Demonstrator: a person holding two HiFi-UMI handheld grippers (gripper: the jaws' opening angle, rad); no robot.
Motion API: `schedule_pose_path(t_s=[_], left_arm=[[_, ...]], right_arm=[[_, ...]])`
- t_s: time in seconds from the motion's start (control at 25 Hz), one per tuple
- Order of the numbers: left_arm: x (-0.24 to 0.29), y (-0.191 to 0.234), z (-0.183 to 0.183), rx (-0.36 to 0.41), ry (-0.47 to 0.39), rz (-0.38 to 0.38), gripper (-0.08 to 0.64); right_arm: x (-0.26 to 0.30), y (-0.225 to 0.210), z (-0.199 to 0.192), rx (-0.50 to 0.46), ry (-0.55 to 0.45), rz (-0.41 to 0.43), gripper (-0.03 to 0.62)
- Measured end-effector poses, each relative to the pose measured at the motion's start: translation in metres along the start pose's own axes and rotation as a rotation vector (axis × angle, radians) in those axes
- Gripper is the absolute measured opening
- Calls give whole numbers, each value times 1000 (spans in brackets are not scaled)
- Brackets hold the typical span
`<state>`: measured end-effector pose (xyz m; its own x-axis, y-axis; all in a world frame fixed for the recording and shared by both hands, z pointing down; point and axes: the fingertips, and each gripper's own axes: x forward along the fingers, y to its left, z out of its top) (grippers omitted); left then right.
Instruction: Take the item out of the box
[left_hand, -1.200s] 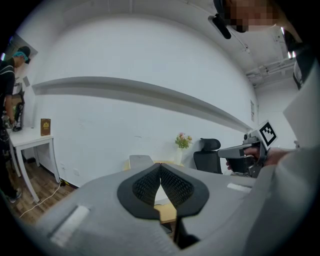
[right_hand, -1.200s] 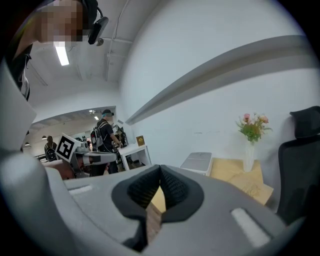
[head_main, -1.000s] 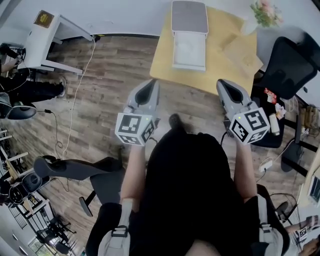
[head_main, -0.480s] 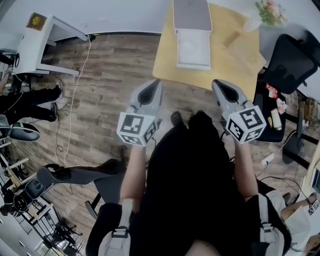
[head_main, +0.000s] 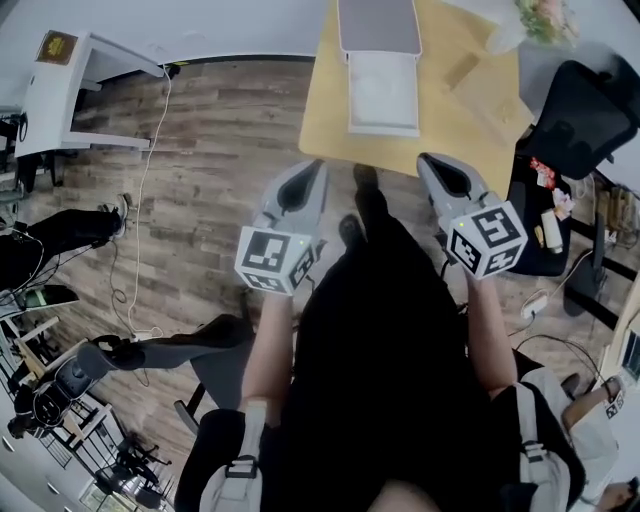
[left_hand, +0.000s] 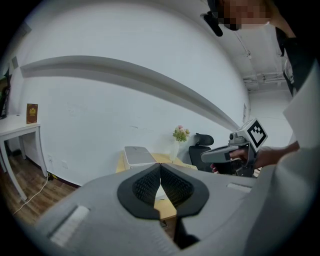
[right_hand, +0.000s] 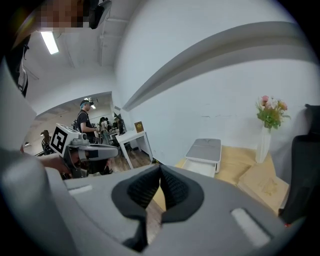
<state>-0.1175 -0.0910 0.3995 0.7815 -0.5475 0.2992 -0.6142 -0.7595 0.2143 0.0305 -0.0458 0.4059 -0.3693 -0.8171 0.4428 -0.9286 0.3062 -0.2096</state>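
Box (head_main: 378, 25) open at top centre of the head view, on the wooden surface (head_main: 328, 125); white item (head_main: 382, 88) lies flat inside, detail unclear. Likely light, possibly soft: pinch an exposed edge. Left hand-held gripper (head_main: 308, 168) and right hand-held gripper (head_main: 433, 160) both closed, empty, apart from it.

— Where does the head view look from?
— From high on the person, steeply down onto the brown plank floor (head_main: 220, 150). The pale wooden table (head_main: 325, 125) lies ahead, well off.
— And the gripper views?
— Each sits low behind its own jaws, facing almost level toward the white wall (left_hand: 100, 110). All three views share the table and the white box with a grey lid (right_hand: 204, 150). The left gripper view also shows the right gripper (left_hand: 204, 156), and the right gripper view shows the left gripper (right_hand: 115, 150).
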Motion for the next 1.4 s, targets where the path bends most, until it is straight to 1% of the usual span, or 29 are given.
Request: schedule_pose_path(t_s=[0.2, 0.24, 0.28, 0.48, 0.6, 0.88, 1.16, 1.2, 1.4], left_arm=[[23, 20, 15, -2, 3, 22, 11], [28, 24, 18, 0, 5, 26, 11], [35, 28, 22, 1, 6, 31, 11], [68, 50, 46, 14, -1, 53, 11], [88, 60, 56, 20, 5, 69, 11], [126, 81, 59, -9, 33, 105, 11], [166, 94, 55, -26, 57, 136, 11], [171, 95, 55, -26, 58, 140, 11], [181, 102, 51, -32, 76, 160, 11]], right_arm=[[37, -23, 12, -4, 25, 19, 7], [45, -28, 14, -4, 33, 22, 52], [52, -34, 16, -6, 43, 25, 74], [93, -61, 20, -22, 101, 47, 75], [118, -79, 18, -39, 143, 59, 96], [176, -114, 0, -91, 277, 90, 148], [224, -136, -28, -116, 369, 131, 166], [230, -140, -32, -118, 380, 132, 179], [256, -154, -52, -96, 443, 120, 179]])
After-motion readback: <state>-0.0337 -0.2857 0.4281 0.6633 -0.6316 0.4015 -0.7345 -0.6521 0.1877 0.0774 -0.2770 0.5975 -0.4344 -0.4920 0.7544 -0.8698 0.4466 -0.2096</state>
